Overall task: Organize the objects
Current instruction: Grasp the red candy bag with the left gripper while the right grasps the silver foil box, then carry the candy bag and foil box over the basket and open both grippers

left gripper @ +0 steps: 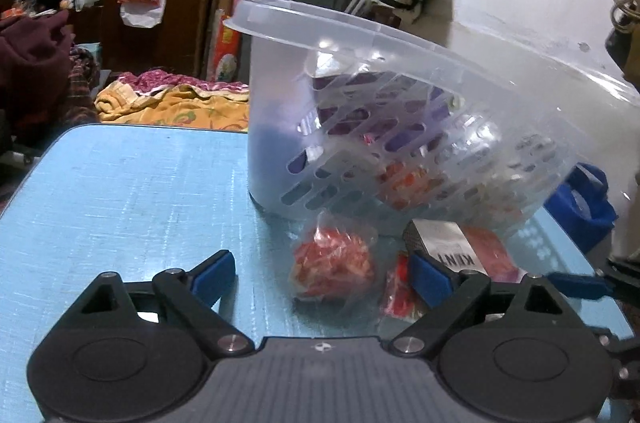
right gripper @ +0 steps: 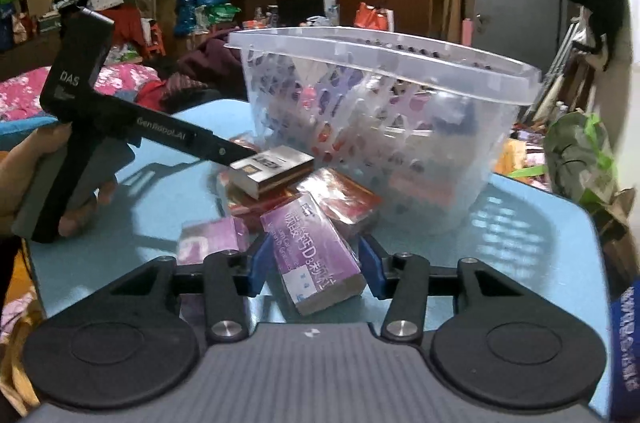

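Observation:
A clear slotted plastic basket (left gripper: 400,127) stands on the blue table (left gripper: 120,191) and holds purple and red packets; it also shows in the right wrist view (right gripper: 380,127). My left gripper (left gripper: 324,273) is open, with a red bagged packet (left gripper: 334,269) between its fingers and a silver box (left gripper: 444,249) by the right finger. In the right wrist view the left gripper body (right gripper: 120,131) reaches toward the silver box (right gripper: 272,169). My right gripper (right gripper: 316,263) stands around a purple box (right gripper: 316,251), with the pads close to its sides.
Near the basket lie a red-gold box (right gripper: 340,199) and a pink-purple packet (right gripper: 212,239). A blue bag (left gripper: 580,199) sits off the table's right edge. Bedding and clutter lie behind the table (right gripper: 520,223). A hand (right gripper: 24,175) holds the left gripper.

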Motion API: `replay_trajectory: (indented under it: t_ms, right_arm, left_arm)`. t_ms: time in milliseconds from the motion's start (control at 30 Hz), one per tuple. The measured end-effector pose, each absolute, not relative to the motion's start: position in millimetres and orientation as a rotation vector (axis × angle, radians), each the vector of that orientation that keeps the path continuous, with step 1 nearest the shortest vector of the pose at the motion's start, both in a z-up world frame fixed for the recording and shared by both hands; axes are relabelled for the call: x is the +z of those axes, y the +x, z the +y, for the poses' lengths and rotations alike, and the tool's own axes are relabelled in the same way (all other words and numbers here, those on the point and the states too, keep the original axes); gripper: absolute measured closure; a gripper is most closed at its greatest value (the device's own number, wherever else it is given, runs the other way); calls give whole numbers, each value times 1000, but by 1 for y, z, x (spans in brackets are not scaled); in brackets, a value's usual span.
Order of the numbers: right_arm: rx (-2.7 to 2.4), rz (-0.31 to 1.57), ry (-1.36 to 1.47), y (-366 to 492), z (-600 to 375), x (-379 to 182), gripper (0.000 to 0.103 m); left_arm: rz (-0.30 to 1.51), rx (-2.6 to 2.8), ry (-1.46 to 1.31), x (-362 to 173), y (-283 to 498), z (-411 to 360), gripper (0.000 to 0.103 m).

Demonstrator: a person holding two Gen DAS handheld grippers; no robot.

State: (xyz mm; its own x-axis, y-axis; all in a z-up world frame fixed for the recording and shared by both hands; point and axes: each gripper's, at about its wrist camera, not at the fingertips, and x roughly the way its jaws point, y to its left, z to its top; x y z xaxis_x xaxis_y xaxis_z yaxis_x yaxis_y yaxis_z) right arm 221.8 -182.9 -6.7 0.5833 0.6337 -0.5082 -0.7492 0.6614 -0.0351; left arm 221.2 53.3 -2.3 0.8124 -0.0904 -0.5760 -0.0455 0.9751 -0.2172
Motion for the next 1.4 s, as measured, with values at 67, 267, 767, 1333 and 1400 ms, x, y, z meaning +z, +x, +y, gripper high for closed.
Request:
replay_trajectory:
  t_ms: [67,267,767,1333,1400]
  right_arm:
    - [808,481,-259,219,-187,-8,52]
    - [798,466,-257,215,-190,-13,51]
    - [744,409,-235,206,-201,-14,54]
    - [763,348,-28,210,-229,-10,55]
    - [767,344,-12,210,-231,-11,55]
  left_arm:
    - [607,15,-220,-2,219,53,9]
    - [597,108,-210,-1,215,56,17]
    - [445,36,-197,9,187,50,53]
    - [439,14,-257,5,186,58,53]
    - [434,14,-256,6,185,58,53]
